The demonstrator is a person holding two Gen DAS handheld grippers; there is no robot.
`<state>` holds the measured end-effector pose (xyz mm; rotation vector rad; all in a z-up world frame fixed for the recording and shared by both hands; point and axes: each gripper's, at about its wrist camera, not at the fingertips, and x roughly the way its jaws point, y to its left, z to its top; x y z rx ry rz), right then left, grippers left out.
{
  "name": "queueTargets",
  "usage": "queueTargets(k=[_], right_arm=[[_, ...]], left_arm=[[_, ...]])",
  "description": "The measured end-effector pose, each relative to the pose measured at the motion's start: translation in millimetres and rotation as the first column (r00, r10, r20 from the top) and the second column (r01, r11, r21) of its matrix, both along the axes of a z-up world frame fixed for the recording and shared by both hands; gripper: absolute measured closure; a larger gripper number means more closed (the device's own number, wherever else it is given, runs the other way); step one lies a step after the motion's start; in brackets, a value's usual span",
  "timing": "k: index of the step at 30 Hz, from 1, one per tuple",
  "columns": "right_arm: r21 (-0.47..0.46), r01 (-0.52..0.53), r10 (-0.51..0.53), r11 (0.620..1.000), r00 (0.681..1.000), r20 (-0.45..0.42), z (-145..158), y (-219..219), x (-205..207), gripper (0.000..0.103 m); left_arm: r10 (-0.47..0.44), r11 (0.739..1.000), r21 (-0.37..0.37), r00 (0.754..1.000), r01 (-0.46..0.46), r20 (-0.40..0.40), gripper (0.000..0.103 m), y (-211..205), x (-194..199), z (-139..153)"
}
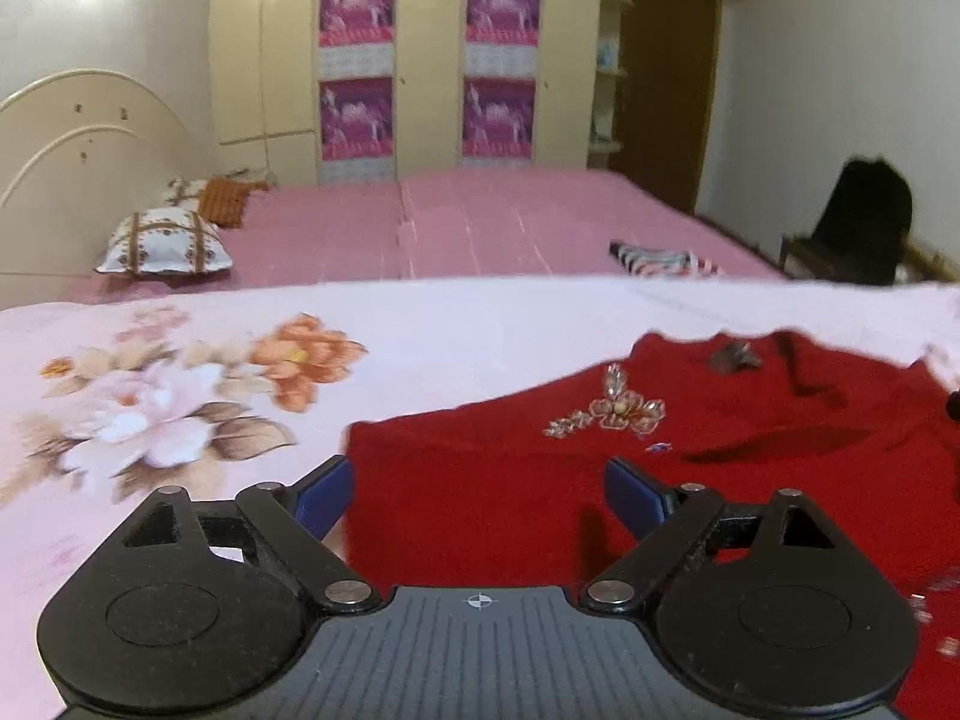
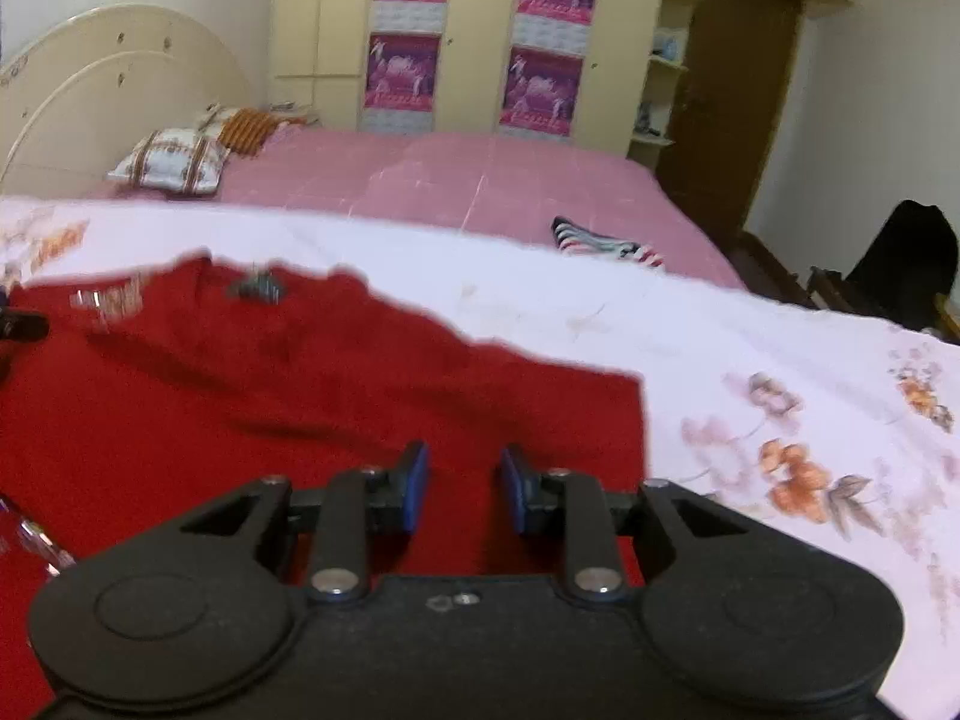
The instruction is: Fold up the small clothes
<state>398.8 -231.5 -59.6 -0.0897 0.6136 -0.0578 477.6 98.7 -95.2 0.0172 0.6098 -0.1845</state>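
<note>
A pink bed (image 1: 510, 222) is filling the room, with patterned pillows (image 1: 165, 240) lying beside a cream headboard (image 1: 78, 132). A cream wardrobe (image 1: 432, 30) (bearing purple posters) is standing behind, beside a brown door (image 1: 666, 90) and white walls.

The left tongs (image 1: 477, 495) stand wide apart, their blue pads (image 1: 324, 498) splayed outward at the ends of the black linkage arms, with nothing pinched between them. They point forward and downward. The right tongs (image 2: 461, 492) are only partly parted, the two blue pads (image 2: 414, 489) facing each other squarely across a narrow gap, and no cloth is caught between them. They too tilt forward and down. At the left edge of the right wrist view, a dark tip of the other tool shows.
</note>
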Motion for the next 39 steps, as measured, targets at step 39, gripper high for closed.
queueTargets(k=[39], right_arm=[[-0.043,-0.022,0.018,0.999,0.995,-0.094,-22.2,31.1,-35.6,0.059]], left_arm=[[-0.020,0.995,0.100,0.994,0.031,-0.111,0.000,-47.6,-62.4,-19.4]])
